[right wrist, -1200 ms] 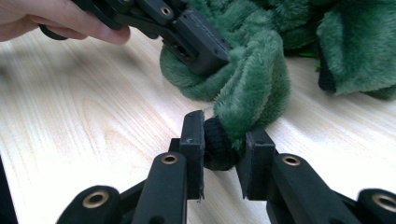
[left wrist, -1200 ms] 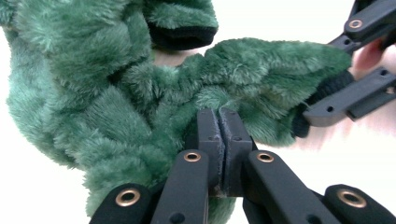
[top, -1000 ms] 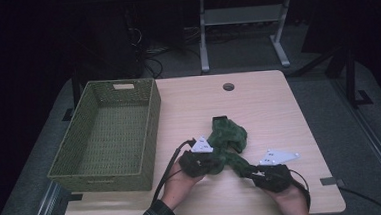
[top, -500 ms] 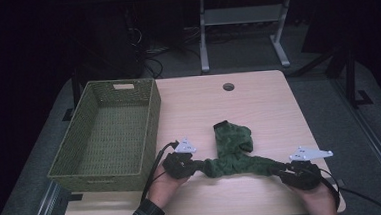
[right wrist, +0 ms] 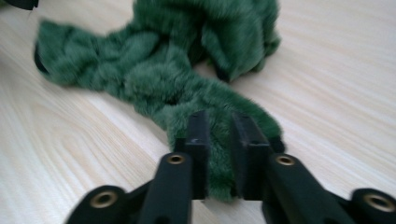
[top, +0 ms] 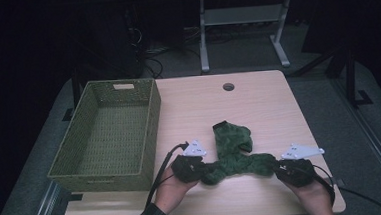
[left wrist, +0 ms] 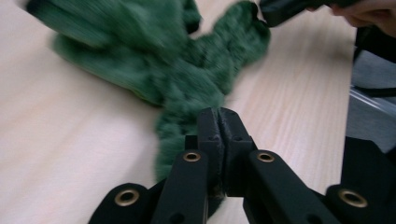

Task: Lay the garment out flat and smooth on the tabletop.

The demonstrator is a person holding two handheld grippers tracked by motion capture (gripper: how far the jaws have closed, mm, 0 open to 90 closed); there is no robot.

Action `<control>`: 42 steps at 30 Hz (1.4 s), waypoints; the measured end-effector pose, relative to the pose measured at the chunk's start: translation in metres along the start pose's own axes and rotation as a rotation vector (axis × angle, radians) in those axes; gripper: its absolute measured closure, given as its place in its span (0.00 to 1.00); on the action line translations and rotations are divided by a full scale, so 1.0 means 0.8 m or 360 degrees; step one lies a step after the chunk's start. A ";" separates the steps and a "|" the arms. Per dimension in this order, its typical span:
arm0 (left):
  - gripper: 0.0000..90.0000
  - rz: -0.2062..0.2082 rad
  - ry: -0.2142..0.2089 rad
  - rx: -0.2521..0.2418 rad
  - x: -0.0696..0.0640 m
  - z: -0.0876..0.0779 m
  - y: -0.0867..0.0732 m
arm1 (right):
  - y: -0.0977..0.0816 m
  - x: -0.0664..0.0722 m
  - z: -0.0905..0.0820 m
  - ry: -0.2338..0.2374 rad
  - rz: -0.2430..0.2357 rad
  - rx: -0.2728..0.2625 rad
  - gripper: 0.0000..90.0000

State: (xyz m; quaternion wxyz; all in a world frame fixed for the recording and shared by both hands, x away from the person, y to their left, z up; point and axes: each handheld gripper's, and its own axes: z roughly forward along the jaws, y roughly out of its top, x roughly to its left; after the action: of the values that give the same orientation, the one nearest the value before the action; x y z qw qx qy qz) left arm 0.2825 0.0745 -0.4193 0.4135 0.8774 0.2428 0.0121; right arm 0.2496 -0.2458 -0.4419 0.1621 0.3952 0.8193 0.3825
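Green plush cloth [top: 234, 155] lies stretched on the counter [top: 258, 103] near my edge; I've got left gripper [left wrist: 218, 122] and right gripper [right wrist: 219, 135] clenched on opposite ends, probably to spread it flat.

Left claw [left wrist: 219, 140]: jaws pressed together, pinching one end of the green fur [left wrist: 187, 79]. Fur lies stretched across the desk [left wrist: 60, 140]. Right claw [left wrist: 285, 9] grips its far end.
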 end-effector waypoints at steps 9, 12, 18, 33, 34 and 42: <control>1.00 0.0009 0.0072 0.0208 0.016 0.043 -0.022 | -0.007 -0.012 0.030 0.0006 -0.0019 0.0208 0.99; 1.00 0.0025 0.0115 0.0225 0.021 0.042 -0.024 | -0.009 -0.012 0.032 0.0015 -0.0008 0.0234 1.00; 1.00 0.0018 0.0106 0.0279 0.027 0.030 -0.032 | -0.017 0.004 0.019 0.0113 0.0017 0.0288 1.00; 0.86 0.0007 0.0028 0.0226 0.033 -0.001 -0.020 | -0.002 0.030 -0.002 0.0180 -0.0027 0.0159 0.87; 0.83 0.0017 0.0024 0.0189 0.036 -0.003 -0.005 | 0.002 0.027 -0.001 0.0161 -0.0025 0.0141 0.84; 0.64 0.0122 0.0033 0.0080 0.059 0.002 0.047 | 0.019 0.008 0.018 0.0147 0.0048 0.0084 0.73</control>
State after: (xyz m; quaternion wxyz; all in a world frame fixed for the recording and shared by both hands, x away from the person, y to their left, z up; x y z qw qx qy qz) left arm 0.3400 0.0736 -0.4011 0.3881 0.8960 0.2136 0.0310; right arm 0.2617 -0.2280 -0.4395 0.1079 0.3937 0.8296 0.3809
